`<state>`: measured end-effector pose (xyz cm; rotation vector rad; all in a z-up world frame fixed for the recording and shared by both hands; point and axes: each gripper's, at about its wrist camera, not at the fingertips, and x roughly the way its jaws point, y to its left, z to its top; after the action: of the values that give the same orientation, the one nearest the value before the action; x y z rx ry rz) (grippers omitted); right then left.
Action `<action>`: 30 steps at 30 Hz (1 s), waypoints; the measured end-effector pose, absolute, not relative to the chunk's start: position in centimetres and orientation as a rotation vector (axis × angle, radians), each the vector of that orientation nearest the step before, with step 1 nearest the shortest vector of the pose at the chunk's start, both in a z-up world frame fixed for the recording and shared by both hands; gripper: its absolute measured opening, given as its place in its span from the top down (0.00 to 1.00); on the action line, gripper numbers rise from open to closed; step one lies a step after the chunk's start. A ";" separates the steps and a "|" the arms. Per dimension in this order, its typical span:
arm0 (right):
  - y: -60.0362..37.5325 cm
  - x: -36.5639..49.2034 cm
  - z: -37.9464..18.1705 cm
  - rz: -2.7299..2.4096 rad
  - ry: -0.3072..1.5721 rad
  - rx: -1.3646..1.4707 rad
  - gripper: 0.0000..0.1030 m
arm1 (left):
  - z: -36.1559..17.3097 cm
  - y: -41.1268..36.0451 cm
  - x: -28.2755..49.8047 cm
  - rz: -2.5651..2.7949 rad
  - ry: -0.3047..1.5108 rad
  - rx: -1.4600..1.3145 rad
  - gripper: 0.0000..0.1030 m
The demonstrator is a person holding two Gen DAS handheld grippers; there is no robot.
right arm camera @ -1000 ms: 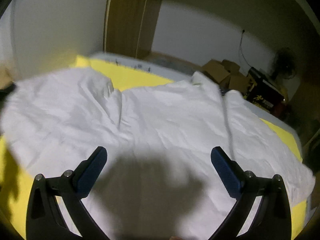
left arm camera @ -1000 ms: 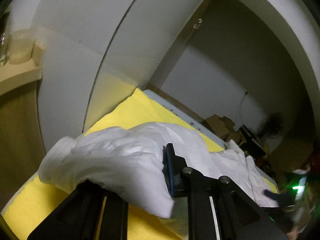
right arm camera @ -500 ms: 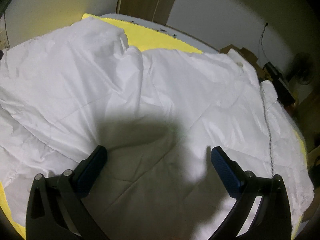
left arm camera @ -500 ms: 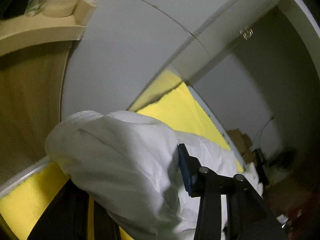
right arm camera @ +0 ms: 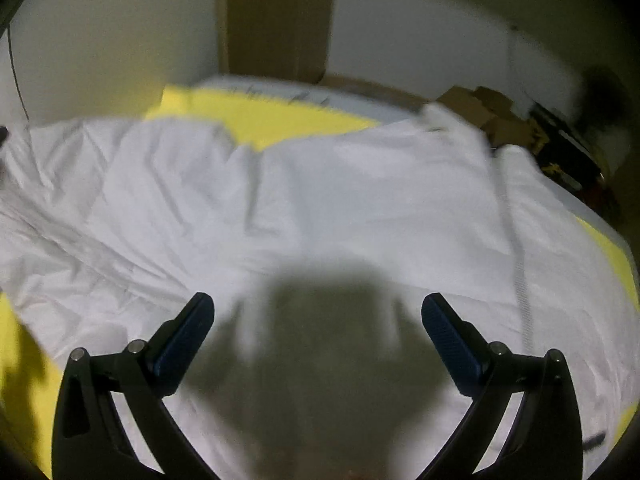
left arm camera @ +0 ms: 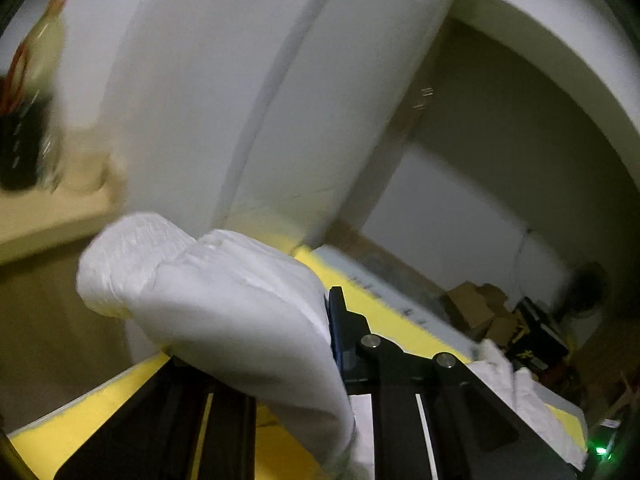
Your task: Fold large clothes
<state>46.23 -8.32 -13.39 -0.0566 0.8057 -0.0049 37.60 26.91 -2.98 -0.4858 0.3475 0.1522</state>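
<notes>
A large white padded garment (right arm camera: 320, 208) lies spread over a yellow mat (right arm camera: 280, 120) on a bed. My left gripper (left arm camera: 256, 344) is shut on a bunched fold of the white garment (left arm camera: 224, 304) and holds it lifted above the mat (left arm camera: 100, 420); the cloth hides the left finger, and only the right blue-padded finger (left arm camera: 338, 332) shows. My right gripper (right arm camera: 316, 332) is open and empty, hovering above the near middle of the garment, with its shadow on the cloth. A zipper line (right arm camera: 516, 264) runs down the garment's right side.
White wardrobe doors (left arm camera: 240, 100) and a beige shelf (left arm camera: 52, 212) with a bottle stand to the left. Cardboard boxes (right arm camera: 480, 108) and dark clutter (right arm camera: 568, 152) lie beyond the bed's far right. A brown door (right arm camera: 276, 20) stands behind the bed.
My left gripper has swung its held fold up and around, the view turning back toward the room. My right gripper has pulled back and tilted up from the garment, still open.
</notes>
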 end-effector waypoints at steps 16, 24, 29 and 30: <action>-32.8 26.5 -4.1 -0.221 0.511 0.309 0.00 | -4.7 -5.6 42.9 -0.399 0.603 -0.127 0.82; -35.7 24.5 -5.9 -0.233 0.516 0.319 0.00 | -16.2 -13.4 45.6 -0.430 0.939 0.060 0.80; -35.4 24.2 -6.1 -0.215 0.506 0.279 0.00 | -16.6 -14.9 45.9 -0.588 0.969 0.027 0.00; -35.1 24.3 -5.9 -0.207 0.498 0.275 0.00 | -16.7 -15.7 45.6 -0.615 0.972 0.033 0.00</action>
<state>24.26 -35.14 -5.94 0.2752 0.4983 -0.2067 45.63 -15.68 -16.71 0.0327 0.9719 -0.6154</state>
